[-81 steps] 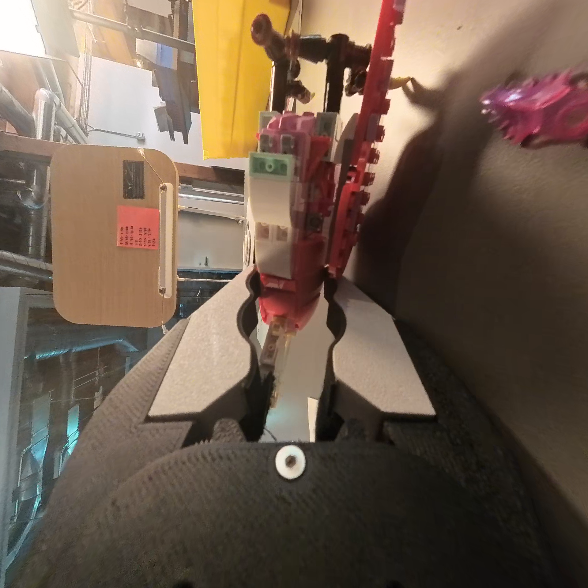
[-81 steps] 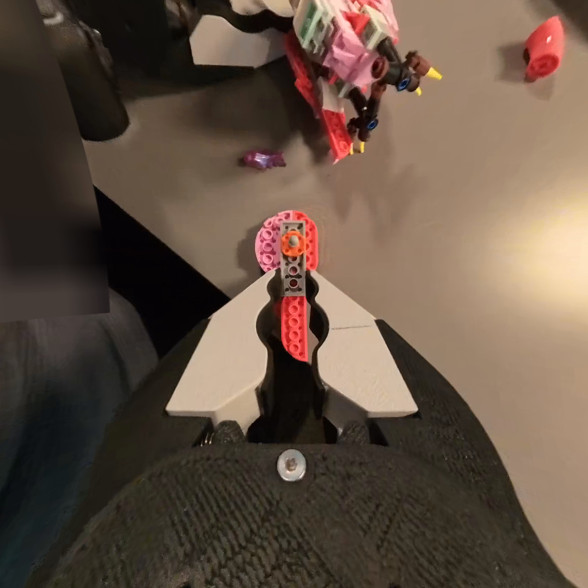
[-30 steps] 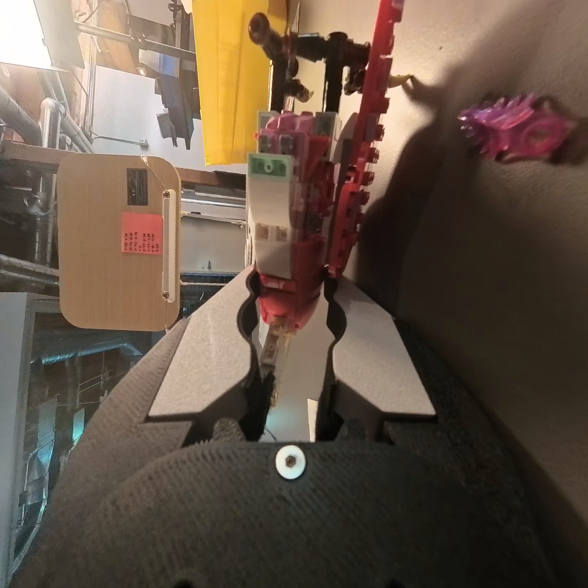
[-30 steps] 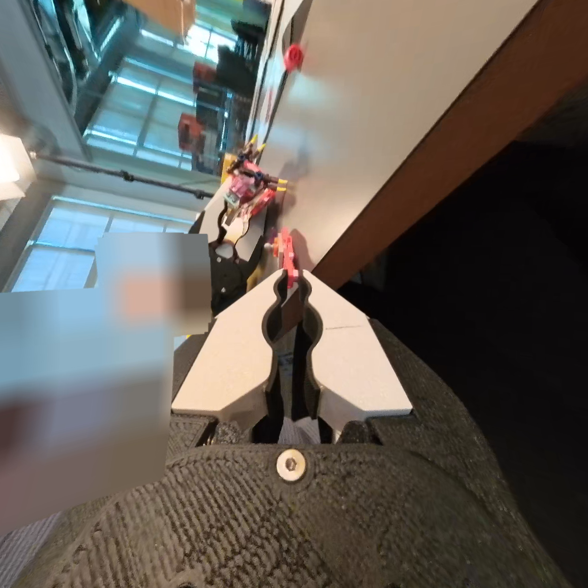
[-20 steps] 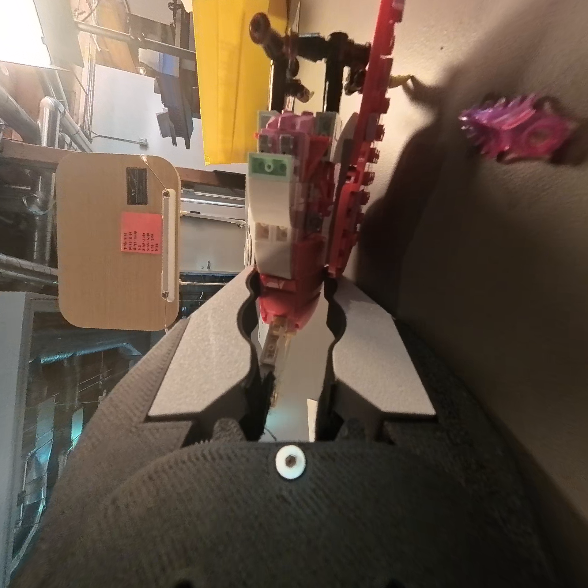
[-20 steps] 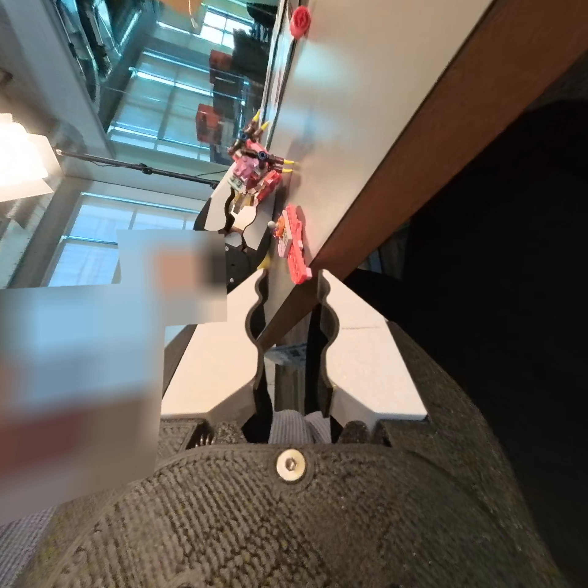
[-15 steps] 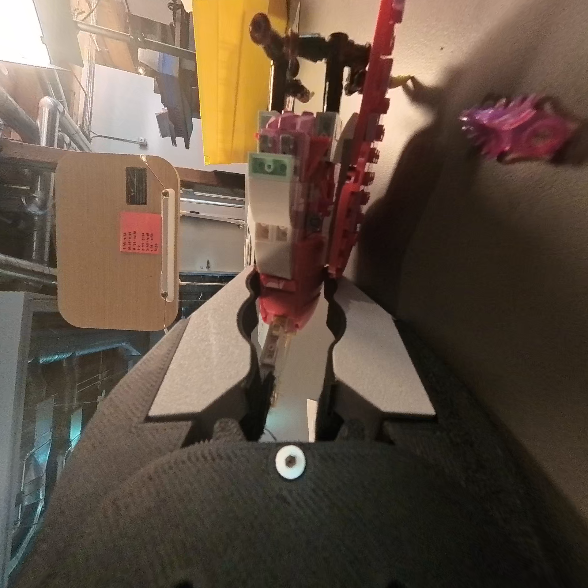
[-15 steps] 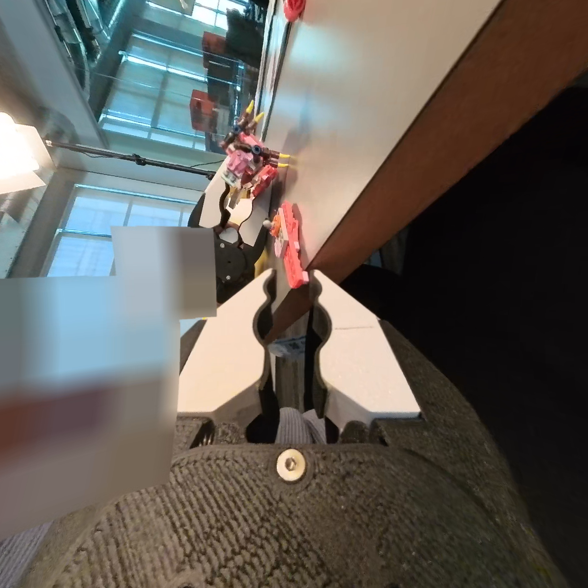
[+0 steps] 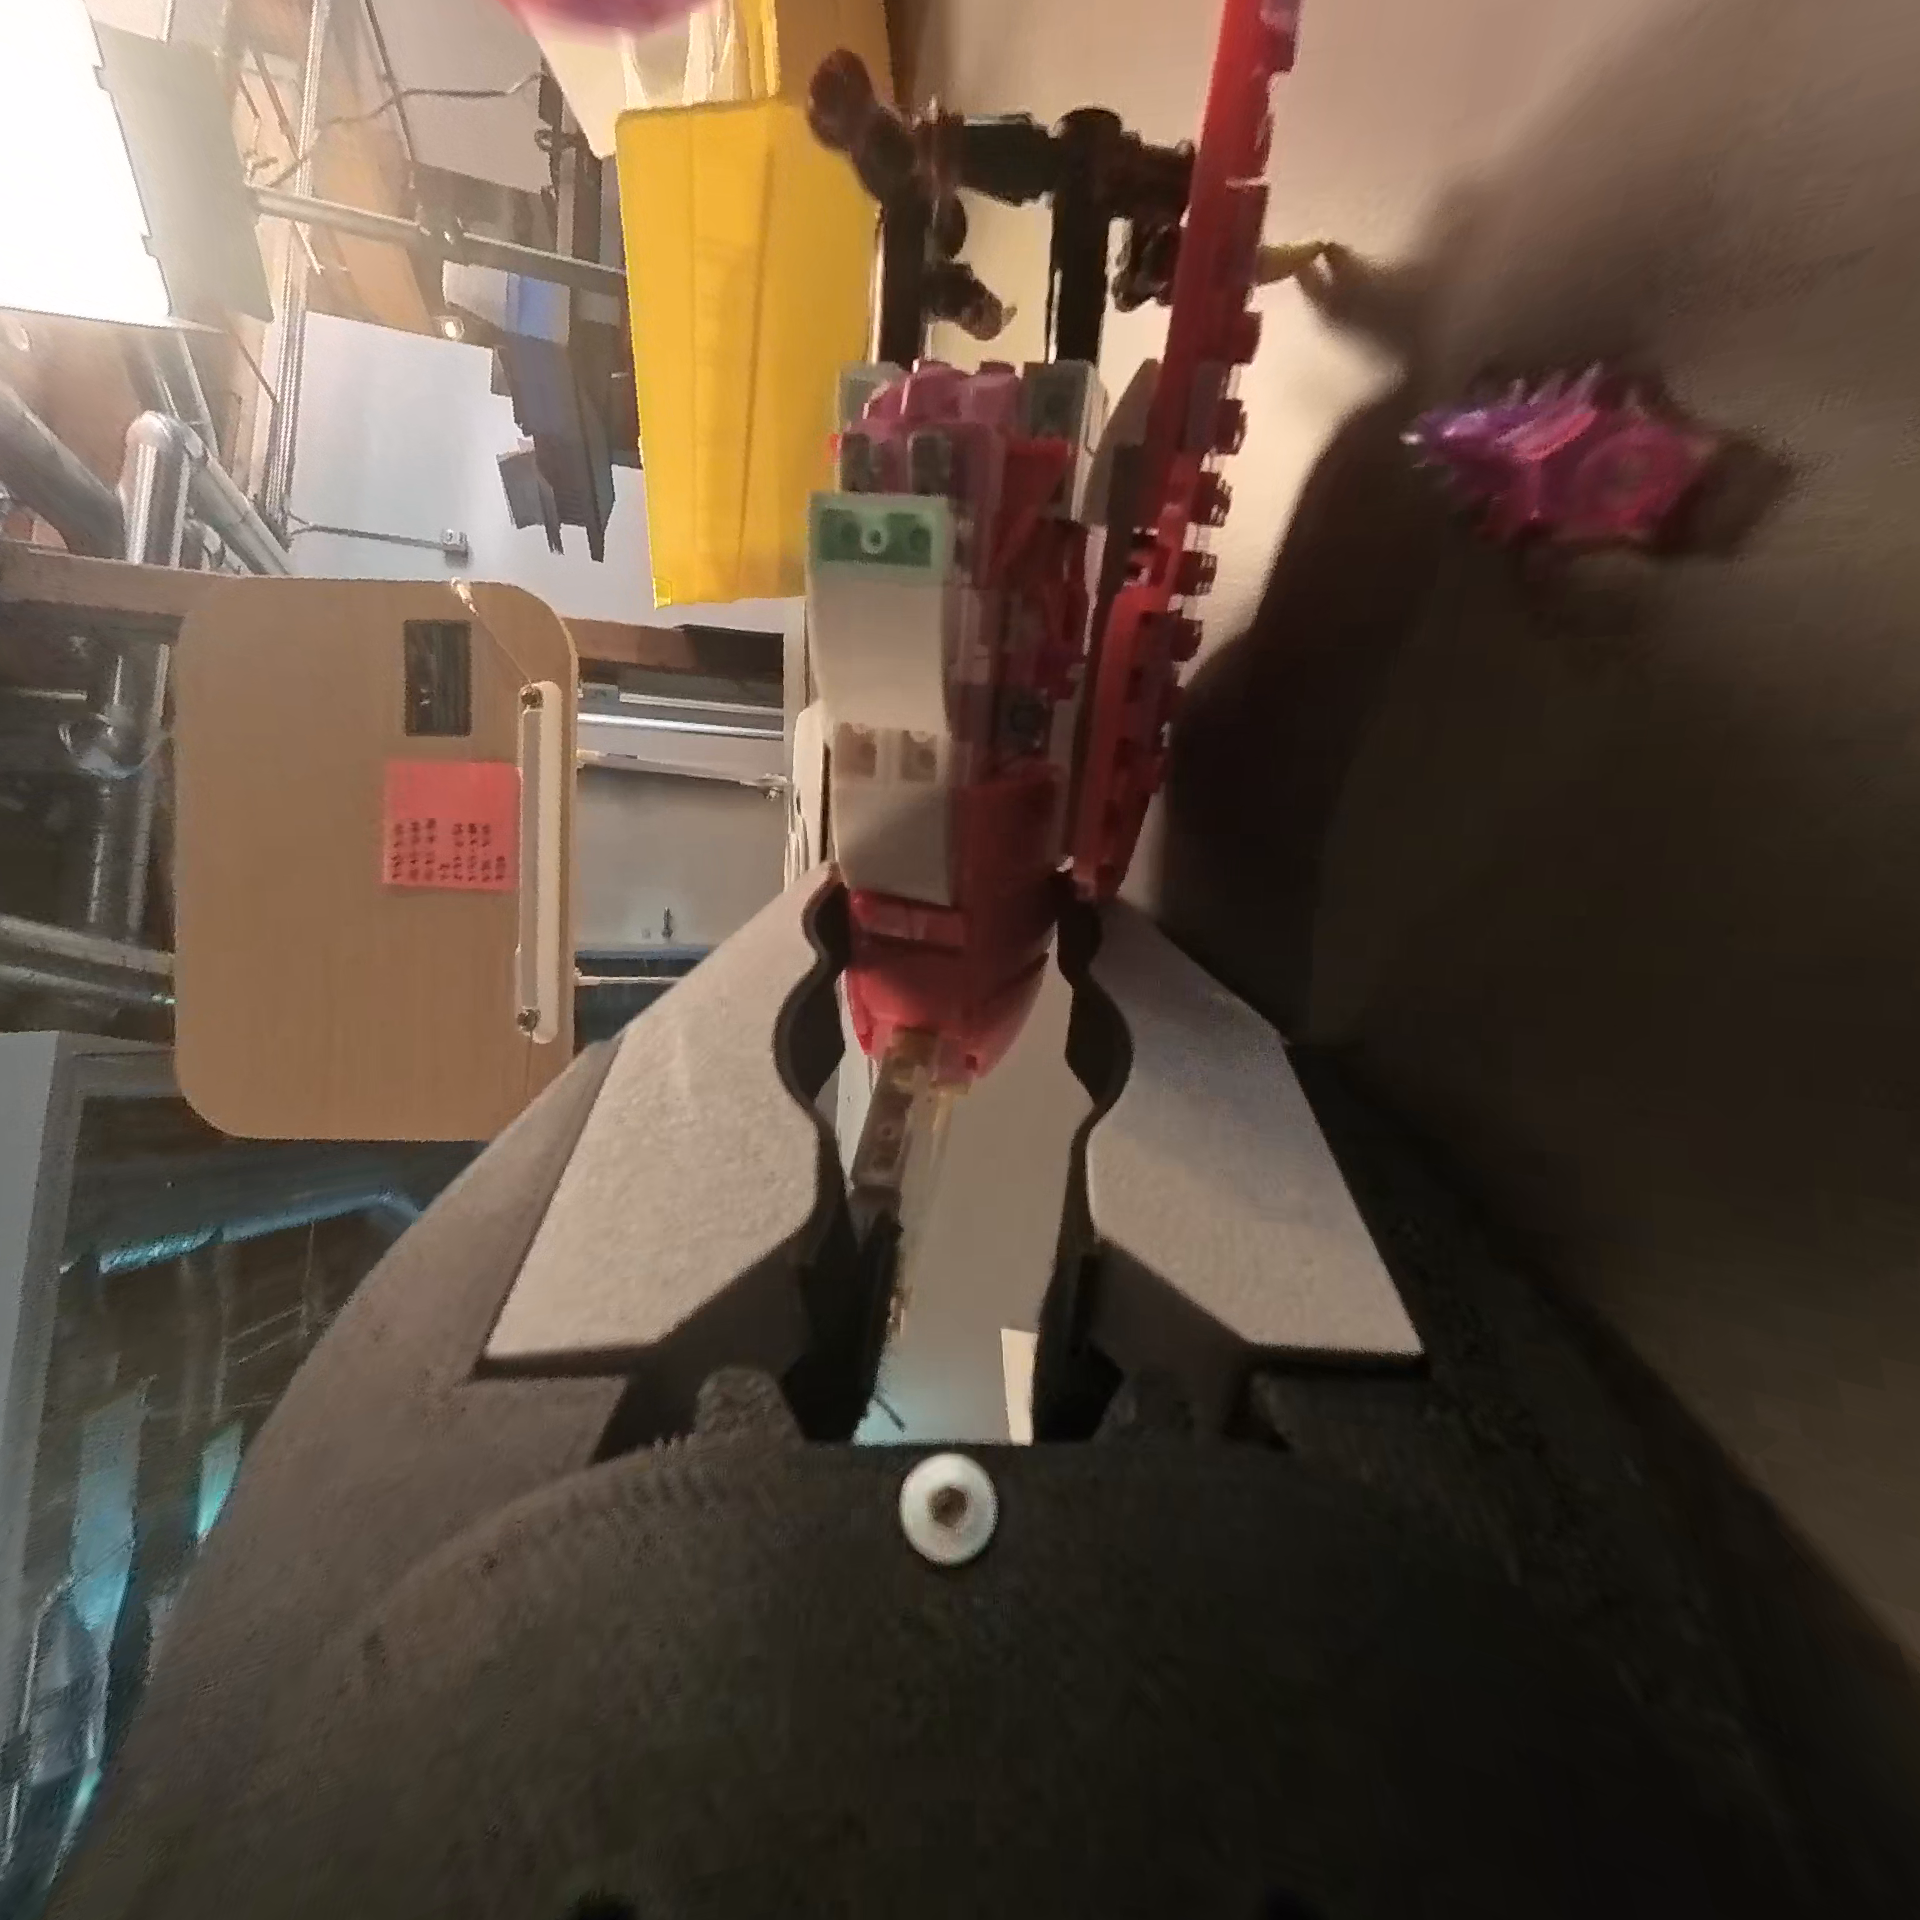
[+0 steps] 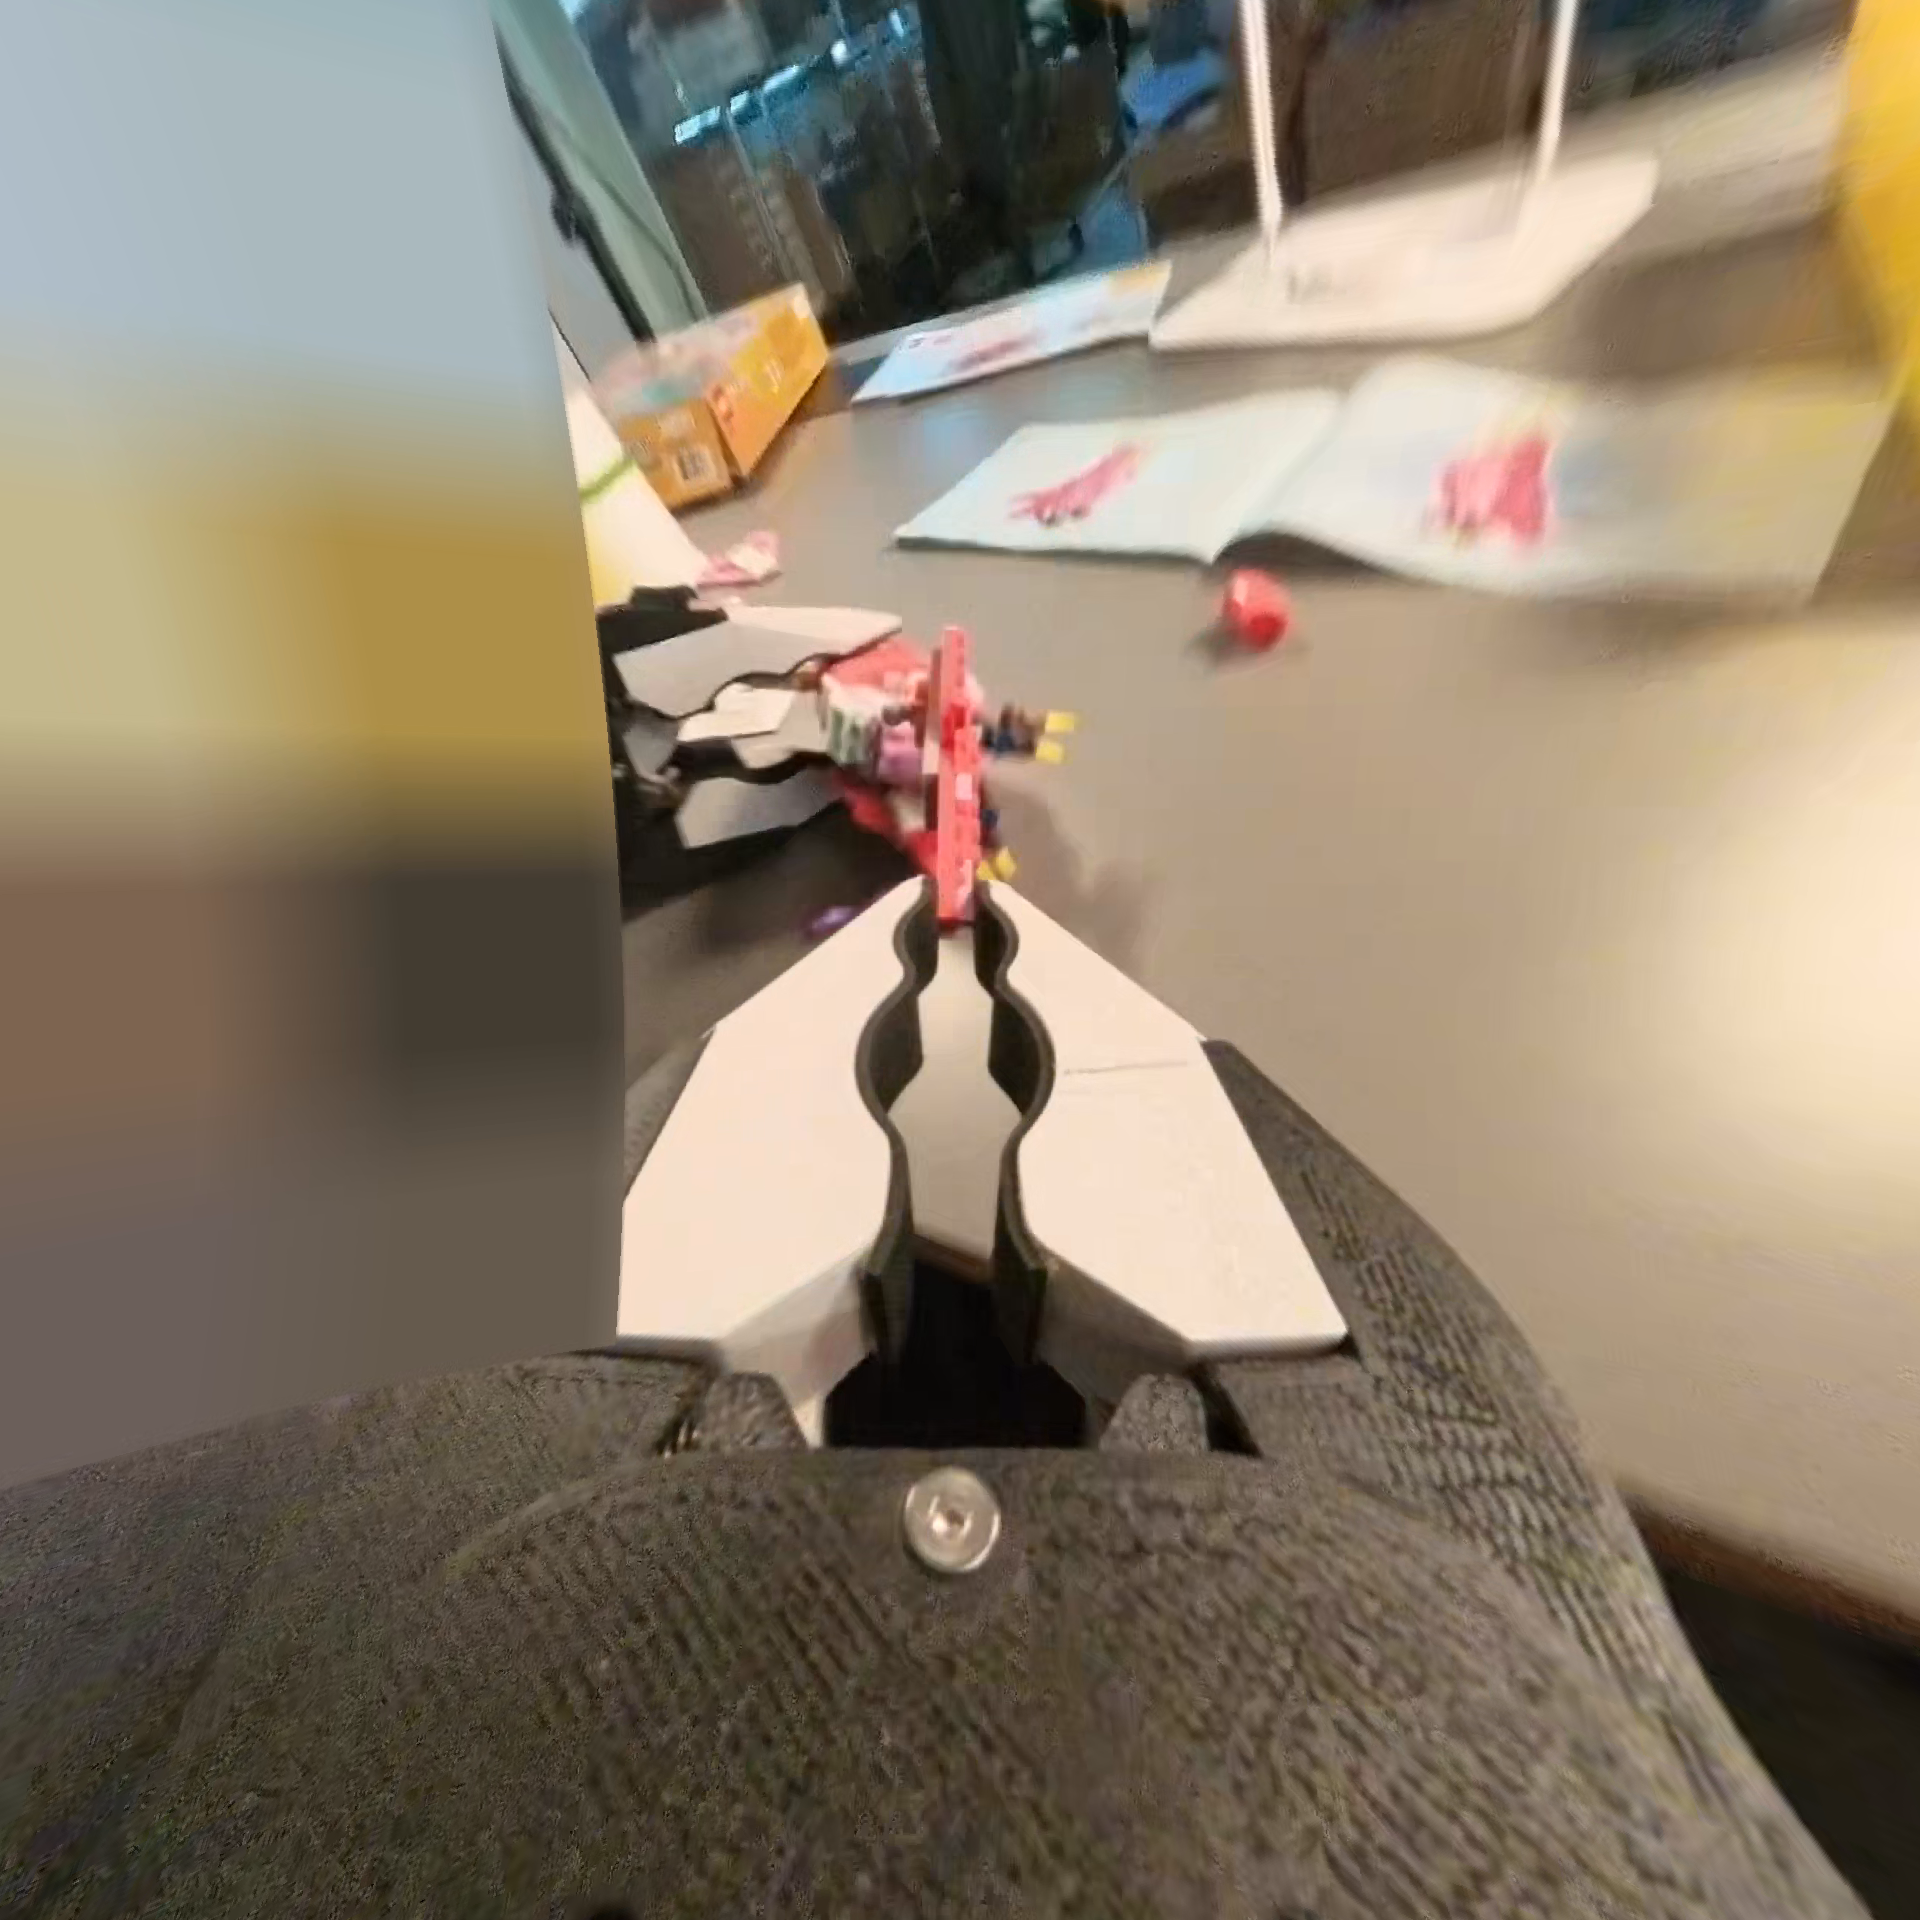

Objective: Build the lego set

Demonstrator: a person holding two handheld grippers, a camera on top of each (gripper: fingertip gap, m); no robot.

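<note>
My left gripper (image 9: pixel 940 935) lies on its side by the table (image 9: pixel 1558 935) and is shut on the red rear end of a brick-built model (image 9: pixel 935 644). The model is red, pink and white with black legs. It also shows in the right wrist view (image 10: pixel 883 727), still in the left gripper (image 10: pixel 748 717). My right gripper (image 10: pixel 956 920) is shut on the lower end of a flat red plate piece (image 10: pixel 956 790). It holds the piece upright and edge-on above the table (image 10: pixel 1455 935), just in front of the model.
A purple translucent piece (image 9: pixel 1569 473) lies on the table near the model and shows faintly in the right wrist view (image 10: pixel 831 917). A small red piece (image 10: pixel 1252 613), an open booklet (image 10: pixel 1351 478) and a yellow box (image 10: pixel 727 416) lie farther back. A yellow bin (image 9: pixel 748 343) stands behind the model. Tip to tip, the grippers are about 20 cm apart.
The right gripper let the red plate piece go at the table's edge, shut again on its end, and swung up over the table with it. The left gripper kept its hold and barely moved.
</note>
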